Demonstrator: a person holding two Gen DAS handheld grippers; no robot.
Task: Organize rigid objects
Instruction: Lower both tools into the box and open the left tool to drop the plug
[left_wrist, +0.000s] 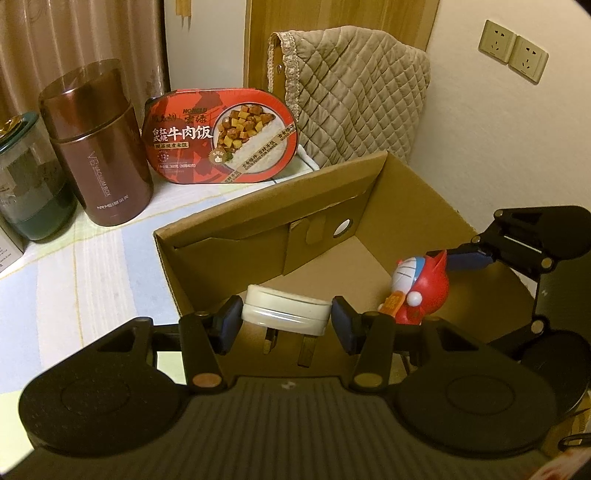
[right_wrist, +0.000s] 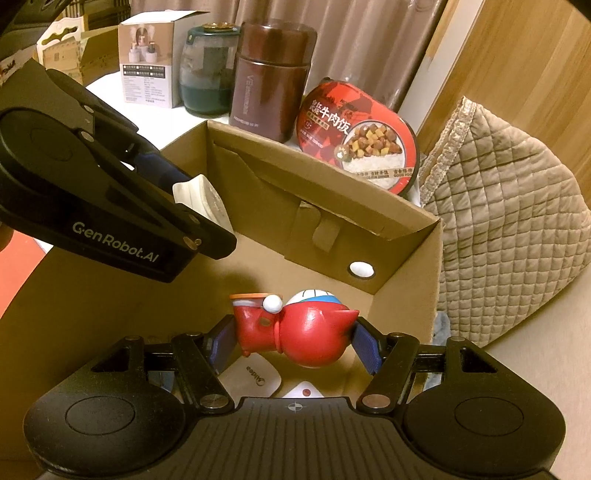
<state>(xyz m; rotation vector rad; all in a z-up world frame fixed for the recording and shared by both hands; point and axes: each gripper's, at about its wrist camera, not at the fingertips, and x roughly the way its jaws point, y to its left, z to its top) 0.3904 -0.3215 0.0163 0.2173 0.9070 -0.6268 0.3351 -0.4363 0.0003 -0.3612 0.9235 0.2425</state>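
My left gripper (left_wrist: 286, 321) is shut on a flat white tin (left_wrist: 284, 309) and holds it over the open cardboard box (left_wrist: 413, 206). The tin (right_wrist: 201, 201) and left gripper also show in the right wrist view. My right gripper (right_wrist: 293, 338) is shut on a red toy figurine (right_wrist: 299, 328), lying sideways, above the box floor (right_wrist: 402, 229). The figurine (left_wrist: 419, 291) also shows at the right in the left wrist view. White remote-like items (right_wrist: 258, 380) lie on the box floor under the figurine.
On the table (left_wrist: 92, 258) behind the box stand a brown vacuum flask (left_wrist: 99, 155), a red instant-rice bowl (left_wrist: 221, 136), a green glass jar (left_wrist: 26, 184) and a white carton (right_wrist: 147, 66). A quilted cover (left_wrist: 354, 92) hangs at the right.
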